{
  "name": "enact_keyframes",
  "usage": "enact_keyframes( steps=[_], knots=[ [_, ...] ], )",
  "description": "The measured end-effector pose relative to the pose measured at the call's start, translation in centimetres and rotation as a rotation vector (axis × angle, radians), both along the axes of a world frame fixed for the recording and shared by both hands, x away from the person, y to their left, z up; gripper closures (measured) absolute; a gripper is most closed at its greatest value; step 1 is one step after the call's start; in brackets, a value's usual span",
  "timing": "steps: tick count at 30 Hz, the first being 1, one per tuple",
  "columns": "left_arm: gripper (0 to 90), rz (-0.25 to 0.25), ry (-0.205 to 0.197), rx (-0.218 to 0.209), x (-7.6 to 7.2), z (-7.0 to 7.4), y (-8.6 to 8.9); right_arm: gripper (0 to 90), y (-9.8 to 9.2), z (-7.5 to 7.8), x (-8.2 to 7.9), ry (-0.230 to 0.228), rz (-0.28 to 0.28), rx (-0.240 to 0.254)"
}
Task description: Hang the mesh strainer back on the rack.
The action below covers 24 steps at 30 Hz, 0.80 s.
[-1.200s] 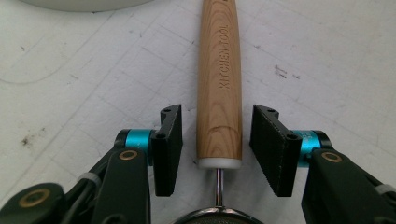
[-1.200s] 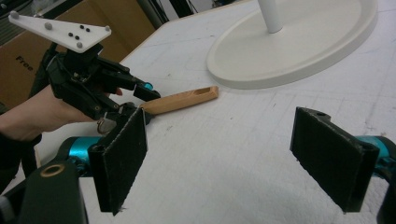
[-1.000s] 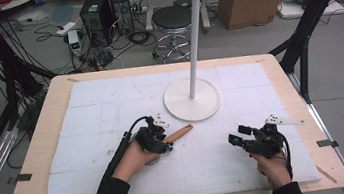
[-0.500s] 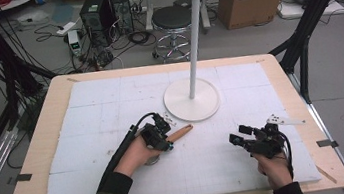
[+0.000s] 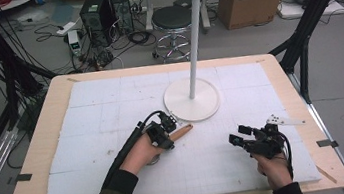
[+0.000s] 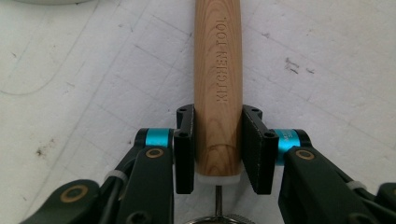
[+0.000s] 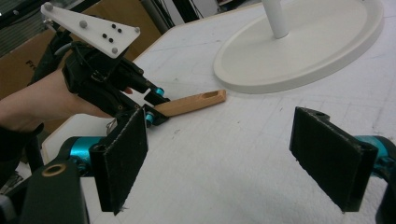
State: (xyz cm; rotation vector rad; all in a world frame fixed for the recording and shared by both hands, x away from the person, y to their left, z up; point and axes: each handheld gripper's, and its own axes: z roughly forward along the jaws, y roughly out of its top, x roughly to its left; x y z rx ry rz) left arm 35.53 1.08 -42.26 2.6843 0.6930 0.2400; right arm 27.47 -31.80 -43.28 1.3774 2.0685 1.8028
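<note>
Since a second ago our left hand-held gripper (image 5: 168, 130) has edged forward toward the stand and its jaws have just been closing; they now pinch the wooden handle (image 6: 218, 88) near its lower end, pads flat on both sides. In the left gripper view the handle is stamped "KITCHEN TOOL", with a thin metal stem leaving its white end cap behind the jaws; what hangs on that stem we cannot make out. Seen from above, the handle (image 5: 182, 132) points out toward the round base of the white stand (image 5: 191, 99), just short of it and low over the desk.

Handling, as we judge it: stiff, light, smooth varnished wood, likely to pivot if gripped only at one end, so a hold nearer mid-handle would steady it.

Our right hand-held gripper (image 5: 246, 137) sits well apart on the right, jaws wide and empty.

Desk (image 5: 55, 142) carries a white gridded foam mat, slightly scuffed. Beyond it: a black stool, computer towers, cables on the floor, a cardboard box.
</note>
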Motion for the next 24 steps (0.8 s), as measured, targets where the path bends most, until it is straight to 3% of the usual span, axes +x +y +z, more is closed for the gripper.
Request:
enact_keyframes(
  steps=[3, 8, 16, 24],
  knots=[
    [69.1, -0.021, -0.025, -0.005, -0.3, -0.1, 0.1, 18.6, 0.0, 0.0, 0.0, 0.001, -0.002, -0.001],
    [69.3, -0.014, -0.019, -0.103, -0.3, -0.4, 1.4, 18.8, 0.0, 0.0, -0.1, -0.001, -0.008, 0.0],
    [69.3, -0.017, -0.011, -0.144, -0.2, -0.1, 1.9, 20.0, -0.7, 0.0, -0.2, 0.002, -0.026, 0.006],
    [69.2, 0.029, -0.001, -0.32, -0.2, 0.7, 4.3, 20.1, -0.8, 0.0, -0.4, -0.007, -0.038, 0.01]
  ],
)
